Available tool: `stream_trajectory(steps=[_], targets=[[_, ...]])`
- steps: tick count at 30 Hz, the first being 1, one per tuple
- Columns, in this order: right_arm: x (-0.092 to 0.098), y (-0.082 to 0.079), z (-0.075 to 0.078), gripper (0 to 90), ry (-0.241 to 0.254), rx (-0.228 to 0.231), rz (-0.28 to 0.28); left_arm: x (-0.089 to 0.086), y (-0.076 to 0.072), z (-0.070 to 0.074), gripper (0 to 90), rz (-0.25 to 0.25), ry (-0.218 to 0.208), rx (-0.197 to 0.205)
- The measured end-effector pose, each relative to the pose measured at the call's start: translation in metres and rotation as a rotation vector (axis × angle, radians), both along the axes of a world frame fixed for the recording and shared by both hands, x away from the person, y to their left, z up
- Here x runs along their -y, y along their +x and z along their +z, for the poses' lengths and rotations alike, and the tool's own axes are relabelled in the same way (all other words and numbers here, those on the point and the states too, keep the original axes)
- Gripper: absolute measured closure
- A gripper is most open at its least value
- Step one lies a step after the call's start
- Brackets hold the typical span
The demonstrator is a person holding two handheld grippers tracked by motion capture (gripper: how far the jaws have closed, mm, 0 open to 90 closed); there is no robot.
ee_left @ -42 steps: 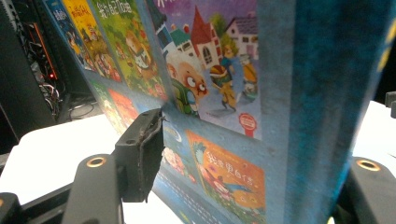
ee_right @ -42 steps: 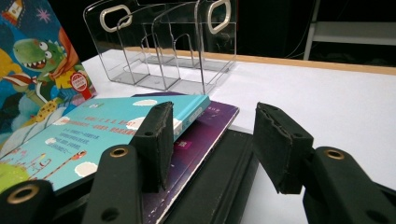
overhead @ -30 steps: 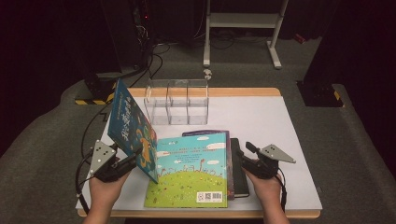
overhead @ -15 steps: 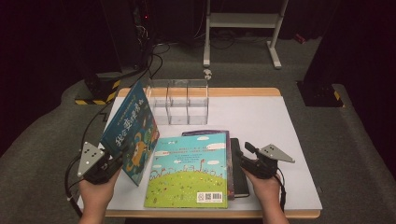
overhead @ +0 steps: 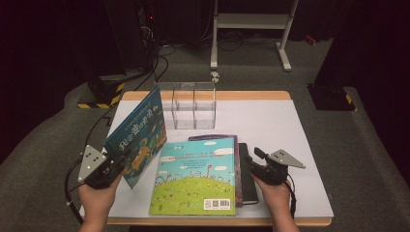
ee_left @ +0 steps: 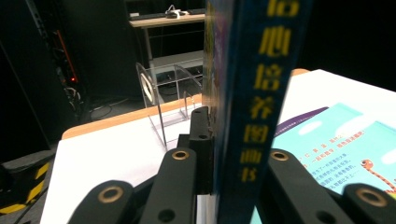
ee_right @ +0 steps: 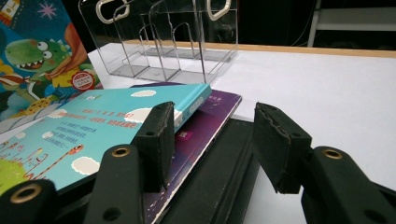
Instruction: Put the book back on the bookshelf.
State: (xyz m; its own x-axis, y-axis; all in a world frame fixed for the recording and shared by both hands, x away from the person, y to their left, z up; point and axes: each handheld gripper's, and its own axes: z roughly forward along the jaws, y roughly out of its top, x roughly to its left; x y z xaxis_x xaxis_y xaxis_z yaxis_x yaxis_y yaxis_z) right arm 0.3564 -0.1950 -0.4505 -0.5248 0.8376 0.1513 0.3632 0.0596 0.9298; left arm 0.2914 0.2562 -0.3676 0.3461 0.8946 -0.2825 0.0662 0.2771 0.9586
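The left tool (overhead: pixel 107 166) holds a blue book (overhead: pixel 138 133) by its near edge, with its jaws shut tight on it. They have just been closing on the book. The book stands up on the left side of the white table (overhead: pixel 270 121) and leans a bit, with its cover facing right. In the left gripper view, the book's spine (ee_left: pixel 254 107) with yellow letters sits right between the two black jaws. The right tool (overhead: pixel 255 164) hovers low at the right side of a stack of books, and its jaws are partly open with nothing in them. The stack lies flat near the middle of the table. A sky-blue book with a green hill (overhead: pixel 196 176) is on top, a purple book (ee_right: pixel 205 123) is under it, and a black book (overhead: pixel 247 179) is at the bottom. A clear plastic rack (overhead: pixel 191 104) stands at the far side of the table, well apart from the stack.
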Motion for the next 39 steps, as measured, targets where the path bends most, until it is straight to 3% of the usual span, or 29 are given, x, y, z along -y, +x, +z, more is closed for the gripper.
stream_trajectory(steps=[2, 8, 13, 17, 19, 20, 23, 28, 33, 39], targets=[[-0.001, 0.000, -0.001, 48.5, -0.001, -0.003, 0.002, -0.001, 0.000, 0.002, 77.1, -0.004, -0.013, 0.011], [-0.001, 0.000, -0.001, 48.1, -0.004, -0.009, 0.004, -0.001, 0.009, 0.008, 72.2, -0.015, -0.042, -0.008], [-0.001, 0.000, -0.001, 47.9, 0.001, -0.011, 0.004, 0.005, 0.013, 0.014, 73.5, 0.010, 0.026, 0.024], [-0.001, 0.000, -0.002, 47.9, 0.000, -0.013, 0.007, 0.004, 0.017, 0.014, 70.7, 0.000, 0.033, 0.044], [-0.002, 0.000, -0.002, 47.8, -0.002, -0.015, 0.008, 0.003, 0.018, 0.012, 71.2, -0.013, -0.020, 0.068], [-0.002, 0.000, -0.003, 47.8, -0.003, -0.016, 0.009, 0.002, 0.020, 0.012, 72.0, -0.019, -0.038, 0.061], [-0.001, 0.001, -0.003, 47.8, -0.005, -0.019, 0.010, 0.002, 0.021, 0.011, 78.5, -0.021, -0.031, 0.061], [-0.001, 0.001, -0.004, 47.8, -0.012, -0.023, 0.012, -0.001, 0.023, 0.013, 80.5, -0.016, -0.035, 0.048], [0.002, 0.002, -0.007, 47.9, -0.051, -0.031, 0.012, -0.003, 0.030, 0.018, 82.4, -0.005, -0.049, 0.021], [0.006, -0.002, -0.011, 48.0, -0.043, -0.032, 0.015, 0.007, 0.045, 0.034, 82.8, -0.009, 0.000, -0.023]])
